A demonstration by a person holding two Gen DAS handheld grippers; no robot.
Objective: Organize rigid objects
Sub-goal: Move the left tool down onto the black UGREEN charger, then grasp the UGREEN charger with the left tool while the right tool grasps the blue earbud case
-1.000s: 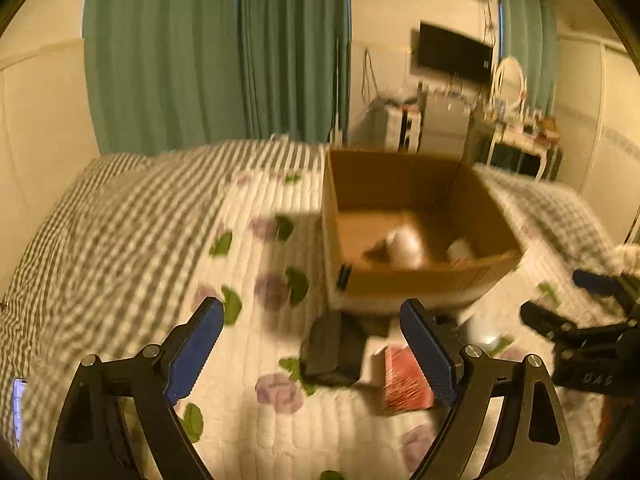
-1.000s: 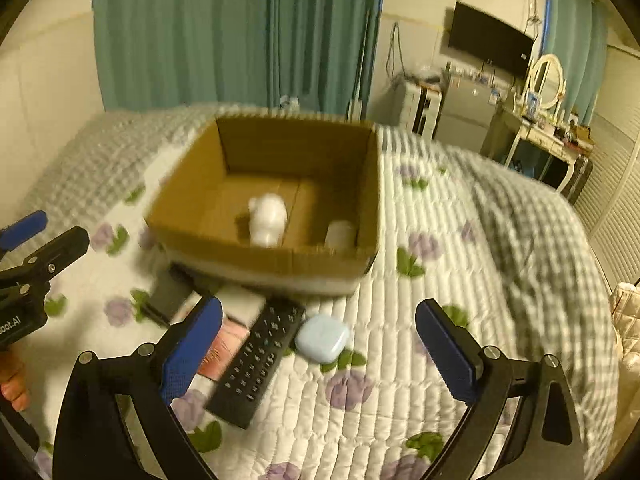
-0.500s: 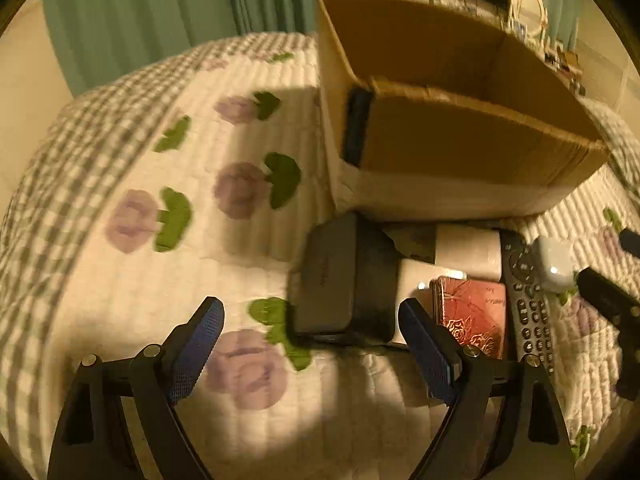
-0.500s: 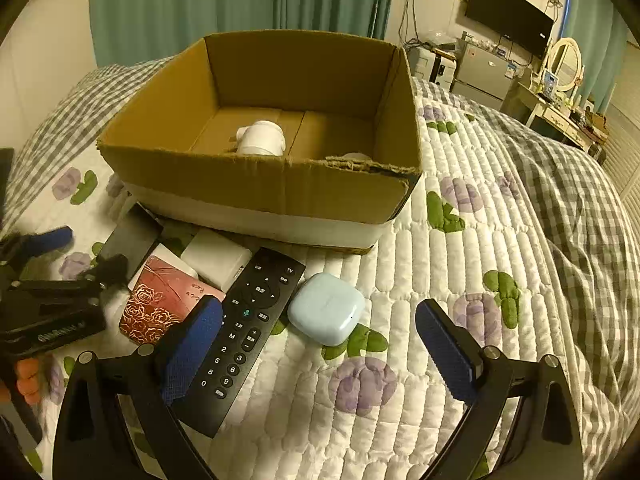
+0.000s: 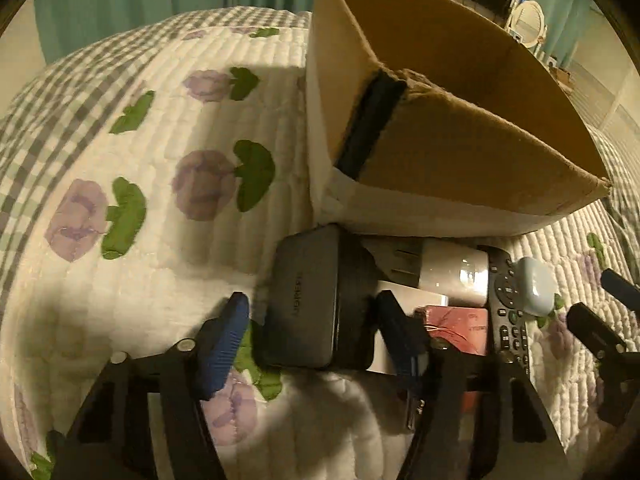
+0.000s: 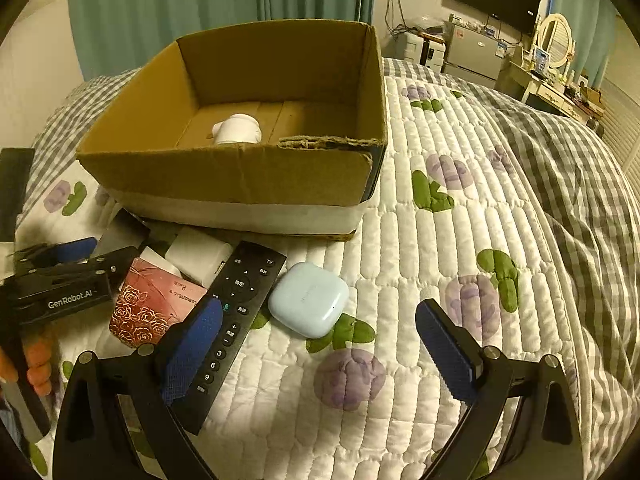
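Left gripper (image 5: pixel 312 320): its jaws have just been closing and now stand on both sides of the dark grey box (image 5: pixel 308 300); a small gap shows at each pad, so it is not yet grasped.
Left view, target: the dark grey box lies on the bed (image 5: pixel 160 240), directly ahead between the blue pads, its long axis running away from the gripper toward the cardboard box (image 5: pixel 460 160).
Left view, neighbours: a white block (image 5: pixel 452 272), a red case (image 5: pixel 460 328) and the remote control (image 5: pixel 508 312) lie just beside the target on its right.
Left view, judgement: the left hand is clearly the nearer one; the pads only need to come together across the short side.
Right gripper (image 6: pixel 316 340): released, jaws wide, nothing between the pads.
Right view, things: the pale blue earbud case (image 6: pixel 308 300) lies just ahead of the gripper; the remote control (image 6: pixel 236 320) passes under its left finger, long axis pointing to the cardboard box (image 6: pixel 240 176).
Right view, inside the box: a white object (image 6: pixel 238 130) is already there.
Right view, risk: the left gripper (image 6: pixel 60 280) works near the red case (image 6: pixel 152 308), so both hands are crowded.
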